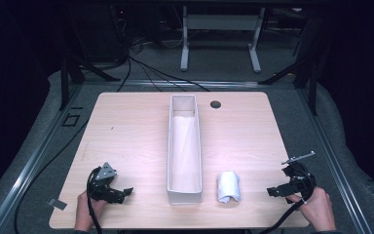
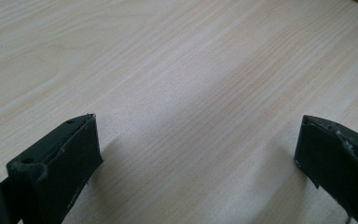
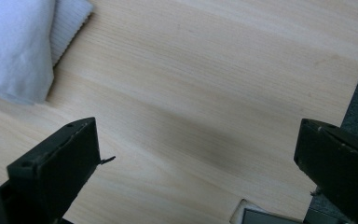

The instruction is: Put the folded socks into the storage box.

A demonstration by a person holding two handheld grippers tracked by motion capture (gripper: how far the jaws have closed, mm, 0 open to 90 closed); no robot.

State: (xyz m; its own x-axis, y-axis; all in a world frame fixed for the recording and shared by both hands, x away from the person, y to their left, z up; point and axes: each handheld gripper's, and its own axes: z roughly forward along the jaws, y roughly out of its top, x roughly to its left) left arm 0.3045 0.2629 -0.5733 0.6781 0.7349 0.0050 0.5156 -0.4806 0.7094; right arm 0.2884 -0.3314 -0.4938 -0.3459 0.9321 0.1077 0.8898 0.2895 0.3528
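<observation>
Grippers rested low at the near corners of the counter, each in a hand, probably a waiting pose with nothing yet taken up. The left gripper had its jaws spread wide and empty, bare wood between them in its own view. The right gripper was likewise released, jaws parted over bare wood.

One folded white towel lay just inward of the right gripper, apart from it, seen past its left jaw in its own view. Beyond the towel, between the two grippers, stood one long narrow white bin, empty and open-topped; the towel lay just beside its near end, likely staged for packing.

Counted: two grippers, one towel, one bin.
</observation>
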